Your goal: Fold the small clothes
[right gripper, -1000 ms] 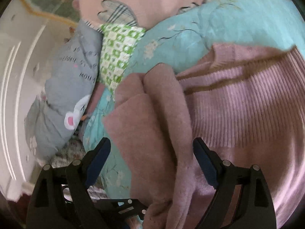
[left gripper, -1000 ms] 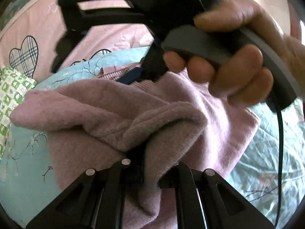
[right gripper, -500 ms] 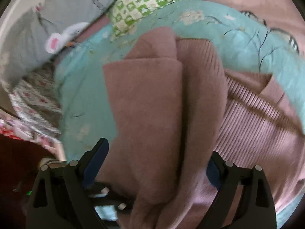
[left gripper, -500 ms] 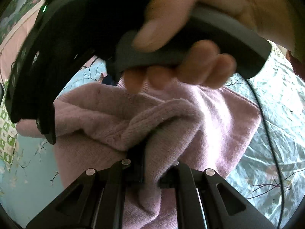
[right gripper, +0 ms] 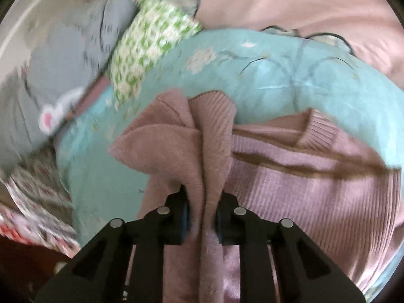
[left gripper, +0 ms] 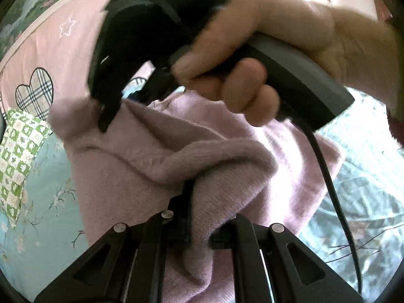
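Observation:
A pink knitted sweater lies on a teal flowered bedspread. My left gripper is shut on a bunched fold of it, and the cloth spills over the jaws. In the right wrist view the sweater shows its ribbed body and neckline, with a sleeve folded over to the left. My right gripper is closing, its pads pressing a thick upright fold of that sleeve. A person's hand holds the right gripper's handle just above the sweater.
A green checked pillow lies at the left edge, with a grey cartoon cushion beside it. Behind the sweater spreads a pink quilt with plaid hearts. A black cable hangs from the right gripper's handle across the sweater.
My right gripper's wide jaws have closed onto the folded sleeve, and its view has swung. In the left wrist view the hand with the right gripper has shifted. The left grip is unchanged.

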`<action>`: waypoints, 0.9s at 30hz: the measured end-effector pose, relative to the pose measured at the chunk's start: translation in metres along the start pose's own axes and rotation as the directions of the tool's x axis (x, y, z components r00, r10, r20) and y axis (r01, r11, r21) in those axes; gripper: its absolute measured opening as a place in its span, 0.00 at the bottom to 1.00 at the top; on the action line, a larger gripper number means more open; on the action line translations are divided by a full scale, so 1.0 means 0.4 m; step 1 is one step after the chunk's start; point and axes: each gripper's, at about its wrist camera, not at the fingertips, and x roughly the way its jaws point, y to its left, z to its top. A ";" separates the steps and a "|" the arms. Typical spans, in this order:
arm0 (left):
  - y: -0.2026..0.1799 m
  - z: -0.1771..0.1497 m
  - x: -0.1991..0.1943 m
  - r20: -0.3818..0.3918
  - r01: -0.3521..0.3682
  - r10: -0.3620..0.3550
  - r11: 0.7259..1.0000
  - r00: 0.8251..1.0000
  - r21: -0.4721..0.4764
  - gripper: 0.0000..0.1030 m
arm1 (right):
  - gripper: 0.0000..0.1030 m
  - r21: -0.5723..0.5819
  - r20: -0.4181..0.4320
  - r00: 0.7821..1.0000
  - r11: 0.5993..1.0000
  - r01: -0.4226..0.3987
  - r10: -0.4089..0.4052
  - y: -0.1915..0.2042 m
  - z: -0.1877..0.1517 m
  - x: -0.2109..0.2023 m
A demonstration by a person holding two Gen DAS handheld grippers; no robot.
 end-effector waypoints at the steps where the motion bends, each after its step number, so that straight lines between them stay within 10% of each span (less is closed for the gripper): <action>1: 0.003 0.015 -0.006 0.012 0.014 -0.014 1.000 1.000 -0.002 0.07 | 0.16 0.020 0.023 1.000 1.000 -0.019 0.019 -0.007 -0.004 -0.019; 12: -0.096 0.126 -0.004 0.022 0.247 -0.246 0.968 0.969 -0.051 0.06 | 0.16 0.253 0.221 0.975 0.963 -0.090 0.033 -0.211 -0.117 -0.250; 27: -0.093 0.115 0.109 -0.092 0.269 -0.278 0.958 0.956 -0.099 0.16 | 0.23 0.429 0.285 0.958 0.898 -0.092 -0.038 -0.374 -0.239 -0.266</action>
